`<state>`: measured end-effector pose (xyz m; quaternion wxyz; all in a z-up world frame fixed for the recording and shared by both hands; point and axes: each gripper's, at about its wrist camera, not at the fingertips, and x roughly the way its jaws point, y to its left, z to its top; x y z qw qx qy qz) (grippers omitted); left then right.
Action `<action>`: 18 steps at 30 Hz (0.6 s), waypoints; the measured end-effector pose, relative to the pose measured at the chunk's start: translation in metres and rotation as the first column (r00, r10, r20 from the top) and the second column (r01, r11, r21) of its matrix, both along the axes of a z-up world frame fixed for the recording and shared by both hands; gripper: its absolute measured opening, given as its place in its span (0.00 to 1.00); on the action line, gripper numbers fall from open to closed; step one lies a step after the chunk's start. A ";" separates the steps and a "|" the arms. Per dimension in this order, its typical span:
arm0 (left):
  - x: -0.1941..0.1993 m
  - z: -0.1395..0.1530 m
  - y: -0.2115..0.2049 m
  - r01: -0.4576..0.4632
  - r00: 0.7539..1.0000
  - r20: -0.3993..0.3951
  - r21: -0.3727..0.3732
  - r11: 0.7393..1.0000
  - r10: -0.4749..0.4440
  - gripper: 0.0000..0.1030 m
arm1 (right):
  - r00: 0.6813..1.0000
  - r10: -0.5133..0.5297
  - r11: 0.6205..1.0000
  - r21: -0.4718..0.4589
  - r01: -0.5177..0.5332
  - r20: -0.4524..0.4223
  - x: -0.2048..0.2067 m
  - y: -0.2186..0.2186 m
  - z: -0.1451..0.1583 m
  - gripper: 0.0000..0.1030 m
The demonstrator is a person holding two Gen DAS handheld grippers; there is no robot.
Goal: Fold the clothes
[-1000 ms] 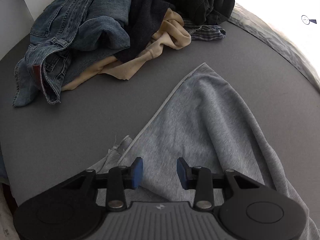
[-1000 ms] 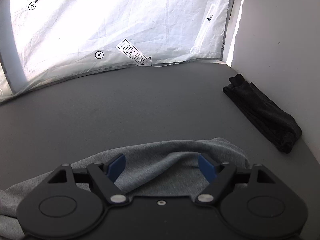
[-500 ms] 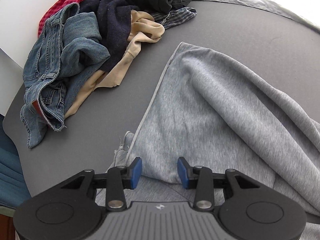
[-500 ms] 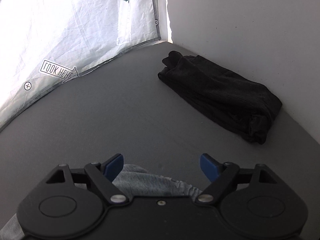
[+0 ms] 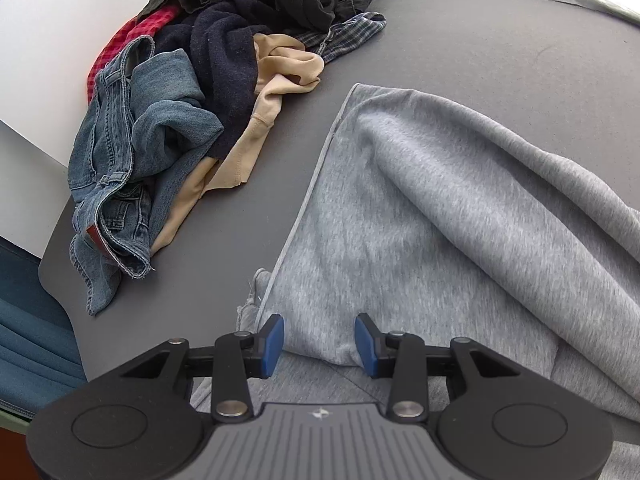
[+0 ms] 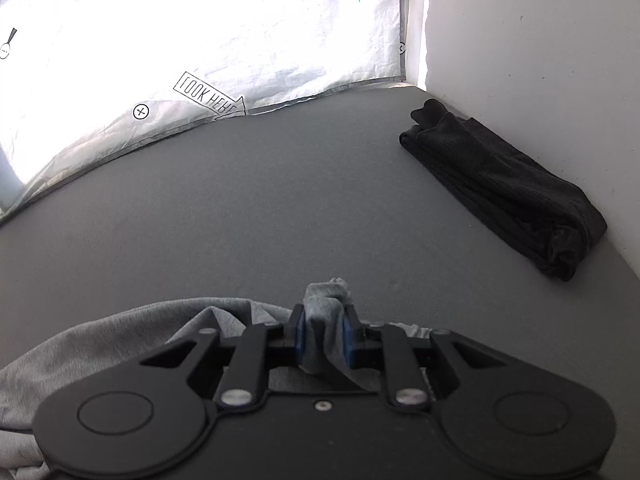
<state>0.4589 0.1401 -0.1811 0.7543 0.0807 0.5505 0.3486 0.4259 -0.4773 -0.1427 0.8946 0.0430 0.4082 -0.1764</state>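
A grey sweatshirt-fabric garment (image 5: 440, 208) lies spread on the dark grey table (image 5: 500, 52), with a raised fold running toward the right. My left gripper (image 5: 319, 344) is open, its blue pads on either side of the garment's near edge. My right gripper (image 6: 324, 336) is shut on a bunched corner of the same grey garment (image 6: 326, 300), which trails off to the left below it.
A pile of unfolded clothes (image 5: 224, 80) with blue jeans (image 5: 132, 168), a tan piece, dark and red checked items sits at the far left. A folded black garment (image 6: 504, 188) lies along the white wall (image 6: 540, 40). A white printed sheet (image 6: 200, 40) hangs behind the table.
My right gripper closed from open onto a corner of the grey garment. The right view swung back left. The left gripper stayed open over the garment's edge, and its view shifted a little.
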 end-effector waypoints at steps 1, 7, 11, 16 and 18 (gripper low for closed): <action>0.000 -0.002 -0.003 0.015 1.000 -0.010 0.019 1.000 -0.015 0.40 | 0.999 0.037 0.999 -0.038 -0.038 -0.020 -0.008 0.014 0.000 0.18; 0.001 -0.004 -0.009 0.053 0.998 -0.035 0.054 0.997 -0.051 0.40 | 0.987 0.115 0.993 0.016 -0.114 -0.112 -0.030 0.045 -0.006 0.35; 0.000 -0.005 -0.010 0.070 0.997 -0.038 0.060 0.996 -0.068 0.40 | 0.998 0.068 0.998 0.006 -0.068 -0.003 -0.028 0.033 0.018 0.51; 0.001 -0.006 -0.013 0.071 0.997 -0.040 0.070 0.995 -0.069 0.40 | 0.996 -0.057 0.992 0.116 0.048 0.073 -0.008 0.000 0.035 0.54; 0.000 -0.006 -0.012 0.065 0.997 -0.034 0.067 0.996 -0.063 0.40 | 0.996 -0.094 0.973 0.210 0.092 0.001 0.007 -0.013 0.030 0.54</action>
